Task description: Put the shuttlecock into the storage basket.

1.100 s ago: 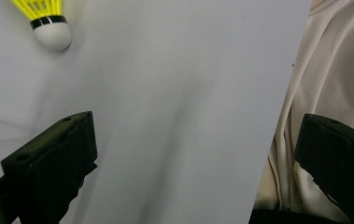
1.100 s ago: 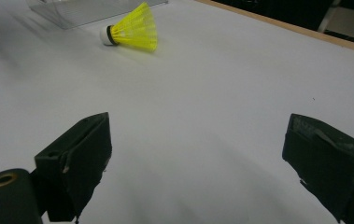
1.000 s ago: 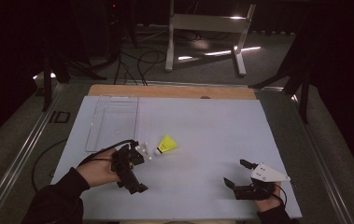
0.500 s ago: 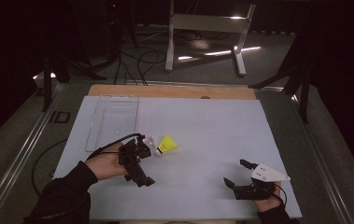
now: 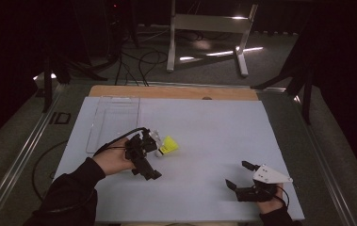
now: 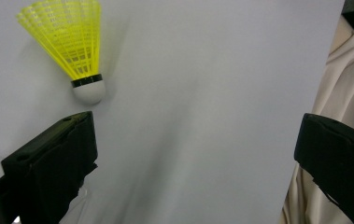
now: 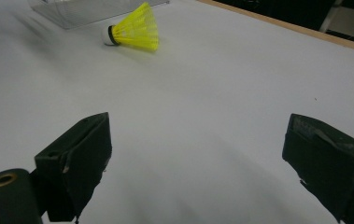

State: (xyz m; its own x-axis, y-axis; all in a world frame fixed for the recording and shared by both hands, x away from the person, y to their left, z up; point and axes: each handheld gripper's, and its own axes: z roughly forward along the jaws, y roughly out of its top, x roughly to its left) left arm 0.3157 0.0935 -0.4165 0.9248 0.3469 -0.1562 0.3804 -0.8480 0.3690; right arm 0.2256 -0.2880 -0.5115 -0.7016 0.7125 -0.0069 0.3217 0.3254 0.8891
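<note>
Now your left gripper [image 5: 153,143] hovers wide open and empty just beside the yellow shuttlecock [image 5: 168,145] lying mid-table, having advanced toward it since a second ago; your right gripper [image 5: 241,175] waits, open too, well apart.

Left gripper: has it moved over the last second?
Yes. The left gripper has gone forward and right, away from the table's near edge, closing on the yellow shuttlecock, which lies where it was beside the clear tray.
</note>
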